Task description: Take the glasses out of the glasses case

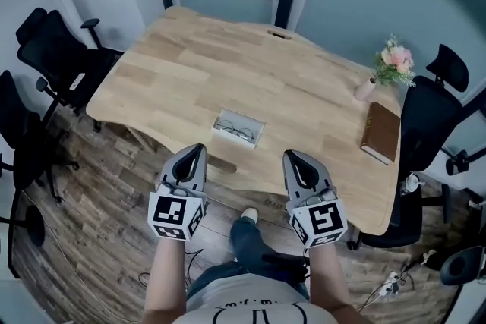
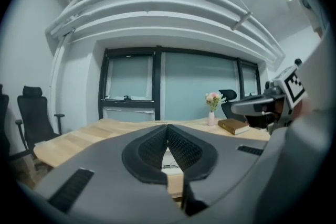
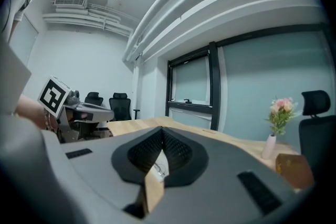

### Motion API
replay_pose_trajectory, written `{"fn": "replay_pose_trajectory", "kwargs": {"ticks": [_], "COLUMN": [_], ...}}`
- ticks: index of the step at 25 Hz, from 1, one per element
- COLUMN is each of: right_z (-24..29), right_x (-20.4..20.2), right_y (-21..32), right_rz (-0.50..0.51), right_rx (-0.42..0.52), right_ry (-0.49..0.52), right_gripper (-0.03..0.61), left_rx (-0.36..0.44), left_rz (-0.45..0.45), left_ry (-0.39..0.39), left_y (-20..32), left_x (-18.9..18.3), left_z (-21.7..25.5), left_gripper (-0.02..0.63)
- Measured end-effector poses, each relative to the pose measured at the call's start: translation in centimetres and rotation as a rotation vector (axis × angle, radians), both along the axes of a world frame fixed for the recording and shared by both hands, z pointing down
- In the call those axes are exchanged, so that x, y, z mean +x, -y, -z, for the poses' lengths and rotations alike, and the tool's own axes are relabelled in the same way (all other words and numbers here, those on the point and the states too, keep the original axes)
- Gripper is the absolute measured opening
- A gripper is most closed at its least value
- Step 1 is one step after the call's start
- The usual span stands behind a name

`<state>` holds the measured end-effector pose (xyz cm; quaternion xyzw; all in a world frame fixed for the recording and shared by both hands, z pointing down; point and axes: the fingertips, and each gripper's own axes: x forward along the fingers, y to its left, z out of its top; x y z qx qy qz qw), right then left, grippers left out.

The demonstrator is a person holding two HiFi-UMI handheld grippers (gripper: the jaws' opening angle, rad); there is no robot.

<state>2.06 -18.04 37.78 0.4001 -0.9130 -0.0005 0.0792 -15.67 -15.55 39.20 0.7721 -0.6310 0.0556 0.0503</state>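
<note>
Glasses (image 1: 235, 132) in the open case (image 1: 259, 134) look light and fragile: take the bridge. Short of the case, left gripper (image 1: 199, 149) and right gripper (image 1: 290, 155) are closed, empty.

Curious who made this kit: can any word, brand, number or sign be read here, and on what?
None can be read as text.
Person's shirt: dark print, too small and cut off to read.
Brown book: no legible title on its cover.
Left gripper and right gripper: marker cubes bear black-and-white square patterns, no letters.
</note>
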Motion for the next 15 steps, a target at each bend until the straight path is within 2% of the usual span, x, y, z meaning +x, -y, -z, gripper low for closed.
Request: {"fn": "replay_pose_trajectory", "kwargs": {"ticks": [2, 7, 8, 10, 11, 12, 15], "right_z": [-0.2, -1.6, -1.9, -2.4, -2.6, -2.7, -3.1], "right_x": [0.0, 1.1, 1.2, 1.4, 1.4, 1.3, 1.0], "right_y": [2.3, 7.7, 8.7, 10.4, 11.2, 11.9, 13.2], "right_rz": [-0.011, -0.062, -0.067, -0.075, -0.077, -0.078, -0.067], "right_rx": [-0.008, -0.059, -0.071, -0.091, -0.100, -0.106, -0.111], "right_ry": [-0.008, -0.004, -0.002, 0.000, 0.001, -0.001, -0.020], "right_gripper": [0.011, 0.011, 0.011, 0.011, 0.011, 0.011, 0.011], "left_rx": [-0.030, -0.122, -0.153, -0.218, -0.246, -0.269, -0.330], "left_rz": [-0.034, -0.113, -0.142, -0.213, -0.249, -0.285, -0.413], "left_ry": [0.042, 0.055, 0.061, 0.080, 0.108, 0.148, 0.296], "left_y": [2.9, 9.4, 10.4, 11.9, 12.4, 12.9, 13.9], "left_x": [0.4, 1.4, 1.8, 2.7, 3.1, 3.4, 4.2], "left_z": [-1.0, -3.5, -4.2, -5.8, -6.5, -7.2, -9.3], "left_gripper": [0.017, 0.018, 0.044, 0.207, 0.235, 0.235, 0.190]}}
